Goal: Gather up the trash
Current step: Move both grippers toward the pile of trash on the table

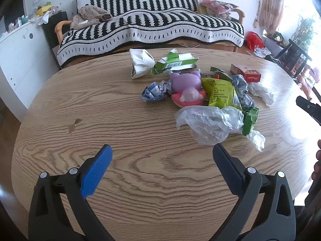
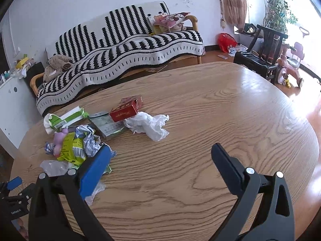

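Note:
A heap of trash lies on the oval wooden table. It holds a clear plastic bag, a yellow-green snack packet, a purple and pink toy, crumpled blue-white paper, a green-white carton, a red box and white tissue. My left gripper stands open over bare wood, just short of the plastic bag. My right gripper is open too, its left finger overlapping the heap's near edge; the red box and the white tissue lie beyond it.
A sofa under a black-and-white striped blanket stands behind the table. A white cabinet is at the left, and a dark chair and a pink ride-on toy at the right. A red bag lies on the floor.

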Motion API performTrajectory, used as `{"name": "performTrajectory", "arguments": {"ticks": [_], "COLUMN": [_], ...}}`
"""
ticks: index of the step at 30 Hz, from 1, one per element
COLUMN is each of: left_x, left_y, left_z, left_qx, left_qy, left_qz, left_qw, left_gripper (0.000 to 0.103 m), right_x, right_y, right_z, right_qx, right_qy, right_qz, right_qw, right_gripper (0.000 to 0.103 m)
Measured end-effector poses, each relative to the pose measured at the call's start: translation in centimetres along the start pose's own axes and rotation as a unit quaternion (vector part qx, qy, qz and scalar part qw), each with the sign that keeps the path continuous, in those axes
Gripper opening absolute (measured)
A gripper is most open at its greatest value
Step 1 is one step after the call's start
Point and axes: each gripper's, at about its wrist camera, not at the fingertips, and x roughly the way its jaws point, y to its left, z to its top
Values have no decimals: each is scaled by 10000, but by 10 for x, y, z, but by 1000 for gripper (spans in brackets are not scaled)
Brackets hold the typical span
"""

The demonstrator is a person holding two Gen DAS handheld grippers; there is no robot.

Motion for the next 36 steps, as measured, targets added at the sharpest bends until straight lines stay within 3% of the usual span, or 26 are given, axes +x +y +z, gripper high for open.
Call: {"name": "performTrajectory", "arguments": {"ticks": [15, 27, 36], "left_x": [-1, 0, 12], "left_y": [2, 1, -3], "left_z": [0, -1, -2], "left_qx": [-72, -40, -276], "left_qy": [142, 157, 89], "left_qz": [-96, -49, -401], "left_qw": [9998, 9999, 9988], "left_gripper": [97, 97, 97], "right_x": [0, -1, 9], "right_y": [3, 3, 1], "right_z": [0, 0, 1], "right_qx": [-79, -110, -352], "right_qy": [98, -57, 10], "right_qz": [-52, -106, -214], "right_qw": [9999, 9999, 9991], "right_gripper": [97, 97, 97]}}
